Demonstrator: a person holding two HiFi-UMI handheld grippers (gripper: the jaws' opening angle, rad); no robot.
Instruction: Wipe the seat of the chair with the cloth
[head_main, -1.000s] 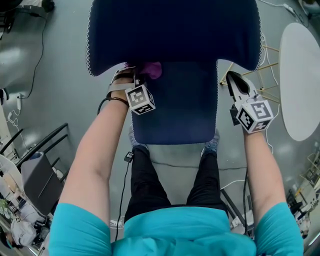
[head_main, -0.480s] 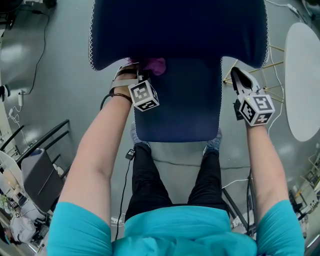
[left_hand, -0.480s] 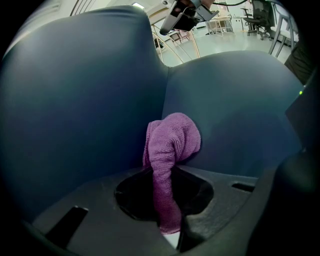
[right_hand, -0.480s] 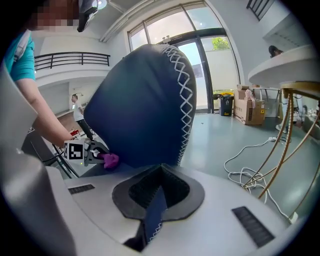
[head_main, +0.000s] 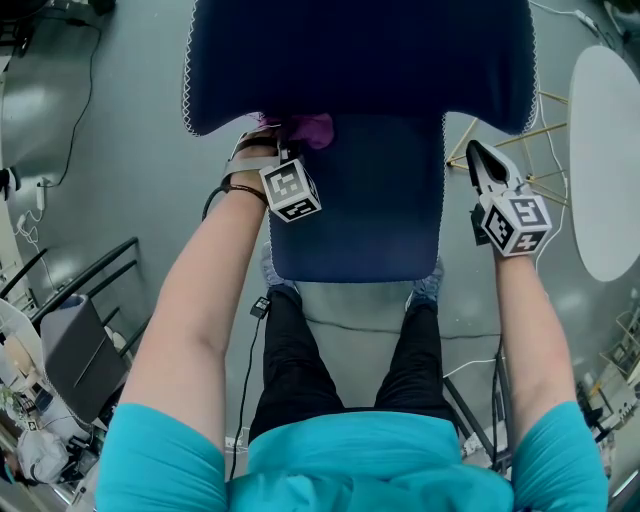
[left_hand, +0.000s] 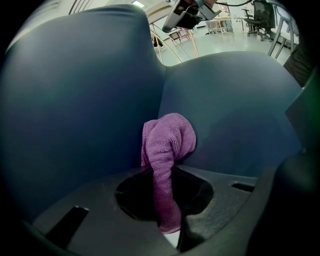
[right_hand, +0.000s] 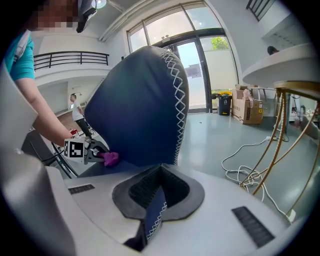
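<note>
The chair has a dark navy seat (head_main: 370, 210) and a wide backrest (head_main: 360, 60) edged with white stitching. My left gripper (head_main: 287, 140) is at the seat's far left corner, where seat meets backrest. It is shut on a purple cloth (head_main: 312, 129), whose bunched end (left_hand: 169, 142) presses against the upholstery. From the right gripper view the same cloth (right_hand: 111, 158) shows beside the left gripper (right_hand: 98, 153). My right gripper (head_main: 480, 160) is at the chair's right side, shut on a navy stitched edge of the chair (right_hand: 154, 212).
A white round table (head_main: 605, 160) on gold wire legs (head_main: 540, 125) stands close on the right. Cables (right_hand: 250, 150) trail over the grey floor there. A black frame (head_main: 85, 285) and clutter are at the left. The person's legs (head_main: 290, 350) stand at the seat's front edge.
Almost nothing has changed. Both grippers have shifted very slightly toward the backrest, and each keeps its hold.
</note>
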